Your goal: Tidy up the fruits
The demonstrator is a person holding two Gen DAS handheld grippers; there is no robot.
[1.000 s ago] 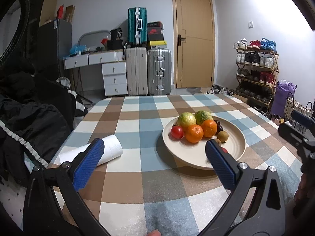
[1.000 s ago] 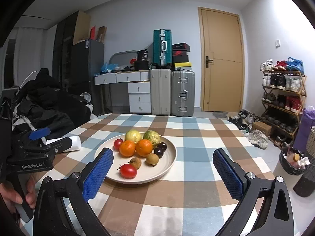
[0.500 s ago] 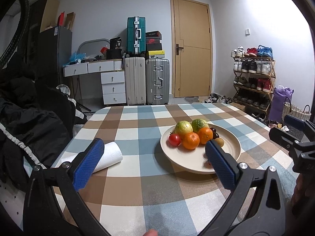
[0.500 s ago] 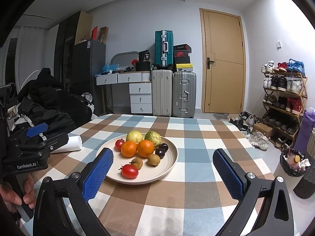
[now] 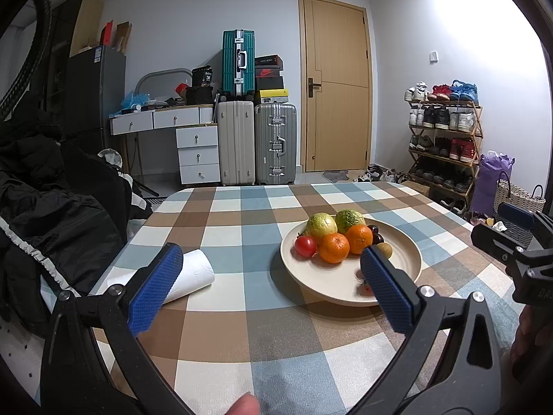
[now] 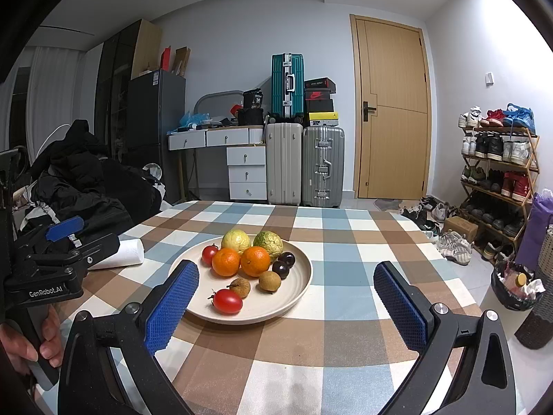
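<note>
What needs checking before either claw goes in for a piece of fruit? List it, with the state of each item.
1. Left claw open: ok, blue pads wide apart, nothing between them.
2. Right claw open: ok, empty too.
3. Fruit within the round beige plate: ok, none on the checked tablecloth.
4. Easy first pick: ok, the red tomato at the plate's front lies apart from the pile.
5. Pile stability: cannot tell, the two oranges lean against the green fruits.
6. Destination container: not ok, only a white paper roll lies beside the plate.
</note>
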